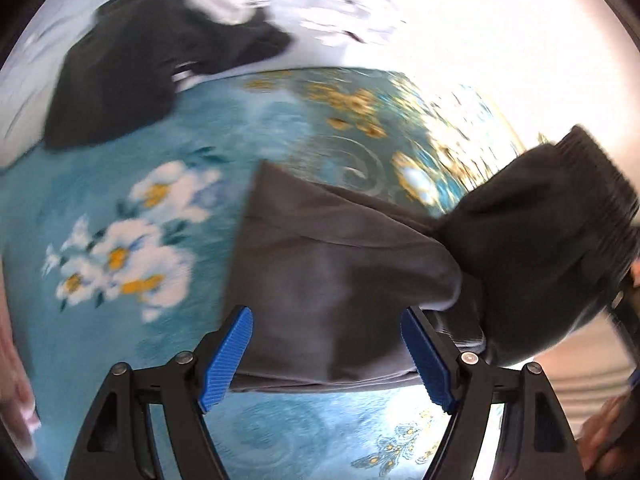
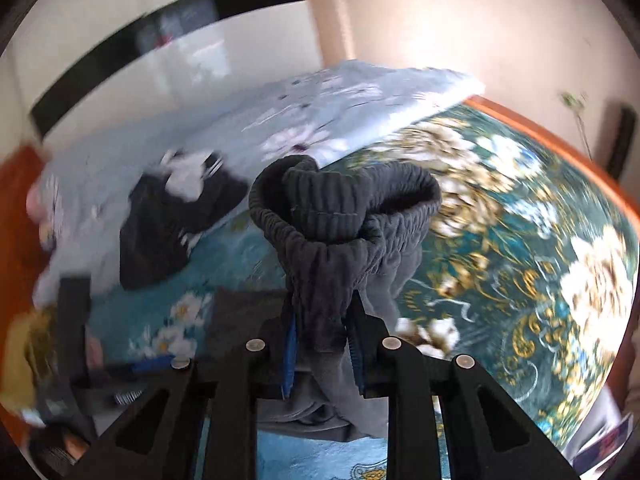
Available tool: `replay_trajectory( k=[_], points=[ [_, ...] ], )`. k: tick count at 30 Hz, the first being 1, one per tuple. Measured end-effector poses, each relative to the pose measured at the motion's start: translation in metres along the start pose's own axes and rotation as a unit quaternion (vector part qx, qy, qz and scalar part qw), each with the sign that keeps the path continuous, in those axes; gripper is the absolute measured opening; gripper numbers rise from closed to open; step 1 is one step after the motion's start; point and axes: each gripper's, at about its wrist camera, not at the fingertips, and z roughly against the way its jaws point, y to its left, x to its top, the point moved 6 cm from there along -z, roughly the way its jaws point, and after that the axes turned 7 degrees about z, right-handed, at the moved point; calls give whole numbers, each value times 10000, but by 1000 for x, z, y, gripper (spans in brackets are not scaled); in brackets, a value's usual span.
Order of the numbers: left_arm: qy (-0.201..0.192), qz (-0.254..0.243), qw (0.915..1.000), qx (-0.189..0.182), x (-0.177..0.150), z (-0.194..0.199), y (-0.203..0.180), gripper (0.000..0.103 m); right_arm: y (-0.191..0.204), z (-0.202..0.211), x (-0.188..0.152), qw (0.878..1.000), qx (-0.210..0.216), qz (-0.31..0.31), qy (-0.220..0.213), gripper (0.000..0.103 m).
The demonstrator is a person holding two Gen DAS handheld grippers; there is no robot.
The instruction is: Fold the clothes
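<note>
Black right gripper [image 2: 320,354], jaws nearly closed, pinches the grey trousers [image 2: 332,236] by their waistband; left gripper [image 1: 326,356], jaws wide, straddles their fabric above a floral bed [image 1: 120,208].

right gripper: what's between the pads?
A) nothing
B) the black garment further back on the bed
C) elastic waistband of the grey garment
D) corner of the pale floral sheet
C: in the right wrist view the right gripper is closed on bunched grey fabric just below the ribbed waistband of the grey garment, which stands up above the pads.
</note>
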Motion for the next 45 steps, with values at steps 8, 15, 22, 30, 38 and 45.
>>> replay_trajectory(
  k=[8, 15, 22, 30, 38, 45],
  points=[
    [141, 627, 9976, -252, -4, -1, 43, 80, 72, -45, -42, 9895, -227, 1265, 661, 28],
    [394, 1329, 9827, -1230, -2, -10, 48, 80, 66, -51, -60, 9898, 514, 856, 1014, 51],
    [627, 1496, 9676, -1935, -12, -17, 34, 80, 31, -35, -91, 9888, 963, -86, 1137, 52],
    [872, 1628, 9601, -2101, -14, -27, 21, 80, 35, -15, -100, 9867, 1218, -137, 1066, 59],
    [636, 1743, 9609, -2056, -12, -34, 9, 73, -13, -13, -127, 9775, 1072, -1340, 1226, 59],
    [403, 1269, 9751, -1772, 9, -33, -16, 9, -23, -9, -128, 9722, 1098, -1706, 1171, 59]
  ],
)
